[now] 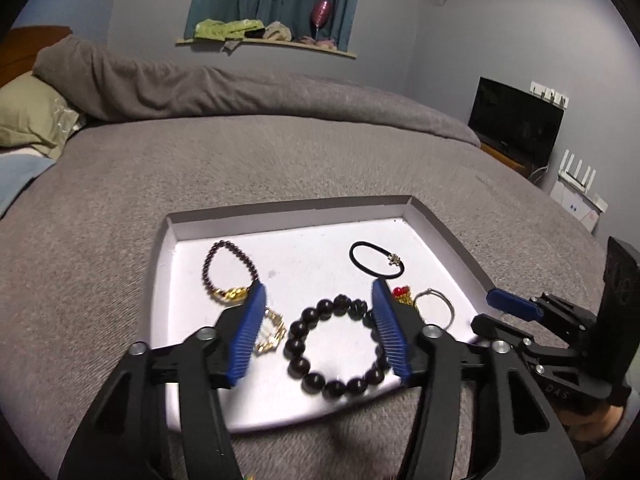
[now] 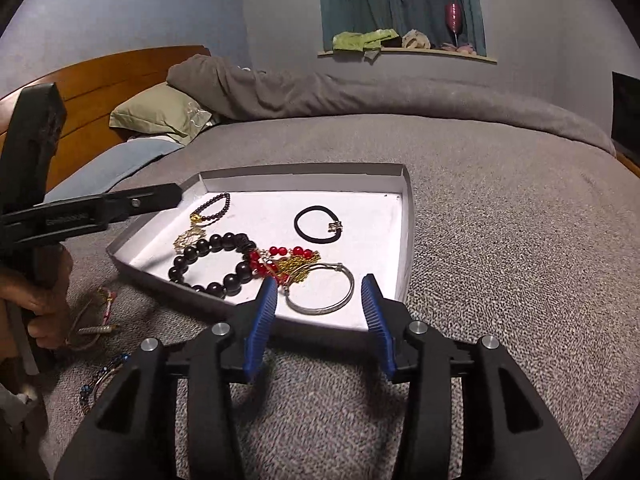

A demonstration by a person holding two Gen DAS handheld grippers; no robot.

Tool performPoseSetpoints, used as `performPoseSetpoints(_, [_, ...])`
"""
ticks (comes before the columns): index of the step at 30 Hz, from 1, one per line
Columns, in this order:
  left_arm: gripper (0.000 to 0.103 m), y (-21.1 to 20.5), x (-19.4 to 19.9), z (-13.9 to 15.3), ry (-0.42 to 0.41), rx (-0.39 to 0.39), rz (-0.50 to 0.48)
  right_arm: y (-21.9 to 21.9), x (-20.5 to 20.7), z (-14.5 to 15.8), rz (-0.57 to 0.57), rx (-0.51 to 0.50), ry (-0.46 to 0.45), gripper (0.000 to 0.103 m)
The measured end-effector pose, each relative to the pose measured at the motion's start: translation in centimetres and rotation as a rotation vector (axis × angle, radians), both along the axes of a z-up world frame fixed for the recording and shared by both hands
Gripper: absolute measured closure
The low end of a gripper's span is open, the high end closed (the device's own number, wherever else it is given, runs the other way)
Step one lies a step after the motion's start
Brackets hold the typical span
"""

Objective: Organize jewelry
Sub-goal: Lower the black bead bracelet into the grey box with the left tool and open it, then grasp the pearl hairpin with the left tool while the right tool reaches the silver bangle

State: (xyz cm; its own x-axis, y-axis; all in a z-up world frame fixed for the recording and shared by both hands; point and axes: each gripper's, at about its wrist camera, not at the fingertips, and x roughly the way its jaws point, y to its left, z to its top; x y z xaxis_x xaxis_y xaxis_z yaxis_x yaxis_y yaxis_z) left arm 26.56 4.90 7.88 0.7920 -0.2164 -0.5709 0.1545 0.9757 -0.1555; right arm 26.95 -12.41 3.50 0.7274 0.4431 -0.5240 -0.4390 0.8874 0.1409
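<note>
A shallow white tray (image 1: 280, 224) (image 2: 304, 178) lies on the grey bed. In it lie a black bead bracelet (image 1: 298, 326) (image 2: 188, 256), a dark red bead bracelet with gold charm (image 1: 210, 260) (image 2: 216, 204), a gold piece (image 1: 274, 330), a black hair tie (image 1: 360, 264) (image 2: 306, 232), a red and gold necklace (image 2: 280, 264) and a silver bangle (image 1: 448, 304) (image 2: 340, 304). My left gripper (image 1: 320, 292) is open and empty above the black bracelet. My right gripper (image 2: 320, 286) is open and empty over the tray's near edge by the bangle.
Two more bracelets lie on the blanket left of the tray: a braided one (image 2: 100, 320) and a blue-beaded one (image 2: 100, 380). Pillows (image 2: 160, 116) and a wooden headboard (image 2: 100, 76) are at the far left. A TV (image 1: 516, 120) stands beyond the bed.
</note>
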Motion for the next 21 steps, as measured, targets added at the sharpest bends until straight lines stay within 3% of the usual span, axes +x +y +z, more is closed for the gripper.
performPoseSetpoints(2, [0.035, 0.4, -1.2, 0.2, -0.012, 0.002, 0.006, 0.0, -0.2, 0.1, -0.001, -0.002, -0.009, 0.056])
performPoseSetpoints(7, [0.034, 1.7, -5.0, 0.3, -0.024, 0.011, 0.032, 0.0, -0.8, 0.2, 0.005, 0.003, -0.013, 0.054])
performPoseSetpoints(18, [0.034, 3.5, -10.9, -2.5, 0.017, 0.050, 0.040, 0.4, -2.2, 0.4, 0.029, 0.008, 0.006, 0.054])
performPoseSetpoints(21, [0.042, 3.9, -11.1, -3.7, 0.049, 0.046, 0.026, 0.9, -2.8, 0.1, 0.048, 0.004, 0.032, 0.054])
